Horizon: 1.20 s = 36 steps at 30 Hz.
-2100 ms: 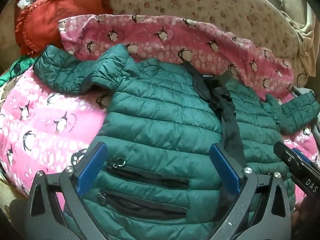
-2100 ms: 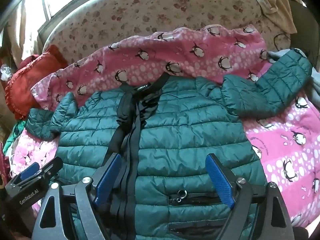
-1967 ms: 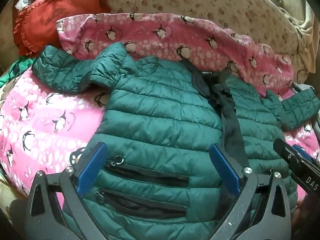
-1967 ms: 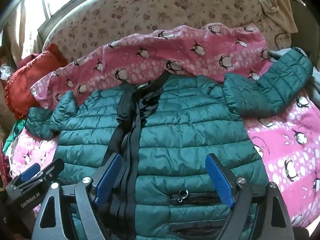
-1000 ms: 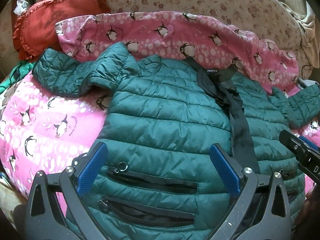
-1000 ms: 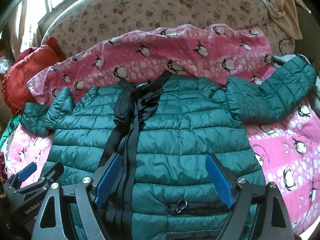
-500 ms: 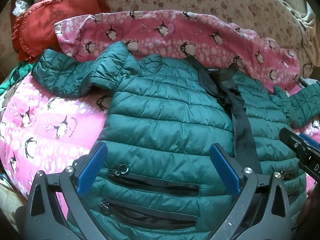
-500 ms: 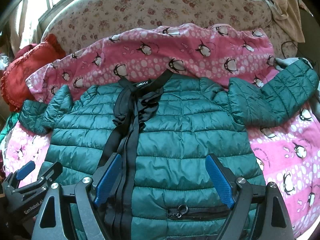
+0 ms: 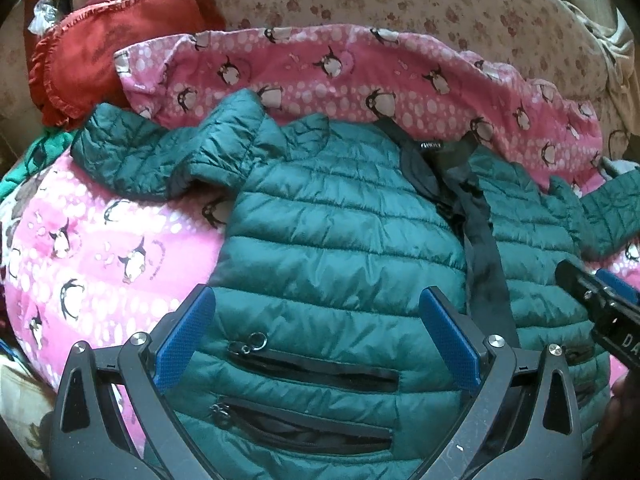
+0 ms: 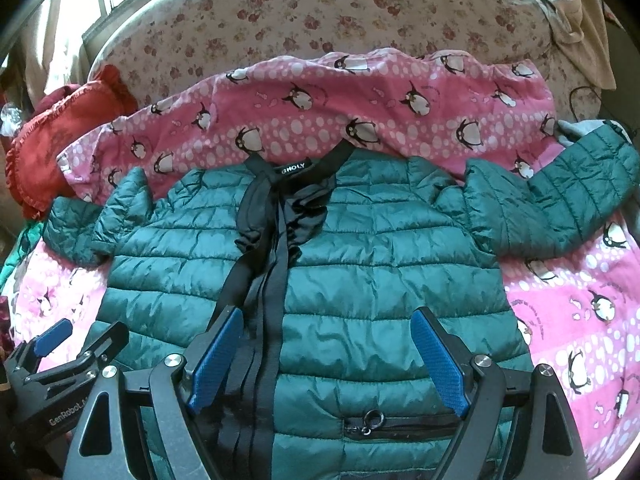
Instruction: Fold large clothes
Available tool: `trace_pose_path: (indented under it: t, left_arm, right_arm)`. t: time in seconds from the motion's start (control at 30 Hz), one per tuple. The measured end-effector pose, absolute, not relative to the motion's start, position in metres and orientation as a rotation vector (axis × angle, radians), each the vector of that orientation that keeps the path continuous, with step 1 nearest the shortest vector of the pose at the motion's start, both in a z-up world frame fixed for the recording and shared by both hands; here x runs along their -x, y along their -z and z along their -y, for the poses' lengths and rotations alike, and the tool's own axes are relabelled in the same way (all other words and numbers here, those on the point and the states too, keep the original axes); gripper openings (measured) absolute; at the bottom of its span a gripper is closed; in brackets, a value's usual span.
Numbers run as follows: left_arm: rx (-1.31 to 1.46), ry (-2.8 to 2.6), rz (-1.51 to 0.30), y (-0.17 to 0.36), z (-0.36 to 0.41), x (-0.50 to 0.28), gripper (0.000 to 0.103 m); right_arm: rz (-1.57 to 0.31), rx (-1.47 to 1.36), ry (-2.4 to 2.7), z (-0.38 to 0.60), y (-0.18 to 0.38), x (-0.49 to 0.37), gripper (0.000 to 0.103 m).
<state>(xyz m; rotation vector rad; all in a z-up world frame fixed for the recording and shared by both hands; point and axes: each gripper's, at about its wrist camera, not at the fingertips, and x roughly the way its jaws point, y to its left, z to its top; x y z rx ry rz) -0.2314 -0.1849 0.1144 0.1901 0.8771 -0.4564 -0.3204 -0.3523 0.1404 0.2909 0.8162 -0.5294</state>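
Note:
A dark green quilted puffer jacket (image 9: 340, 248) (image 10: 384, 264) lies front up and spread flat on a pink penguin blanket (image 9: 100, 248) (image 10: 580, 312), black zip placket down its middle, both sleeves stretched outward. My left gripper (image 9: 316, 320) hovers open over the jacket's lower left panel, above two zipped pockets (image 9: 316, 368). My right gripper (image 10: 326, 336) hovers open over the lower right panel, its left finger beside the black placket (image 10: 268, 280). Neither holds any fabric. Each gripper shows at the edge of the other's view, the left gripper (image 10: 52, 344) at the lower left.
A red frilled cushion (image 9: 104, 52) (image 10: 52, 140) lies at the back left. A floral bedsheet (image 10: 320, 16) covers the bed behind the blanket. Beige cloth (image 10: 572, 12) is bunched at the back right. Green fabric (image 9: 24, 160) peeks out at the left edge.
Both grippers have drawn back a little and risen, so more of the jacket shows. The jacket itself has not moved and both grippers stay open.

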Motion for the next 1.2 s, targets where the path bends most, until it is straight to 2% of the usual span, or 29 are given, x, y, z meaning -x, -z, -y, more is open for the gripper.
trace_pose_path:
  t: [1.2]
  left_arm:
    - [-0.091, 0.426, -0.888, -0.123, 0.18, 0.218, 0.102]
  right_arm:
    - [-0.908, -0.314, 0.425, 0.358, -0.149, 0.282, 0.085]
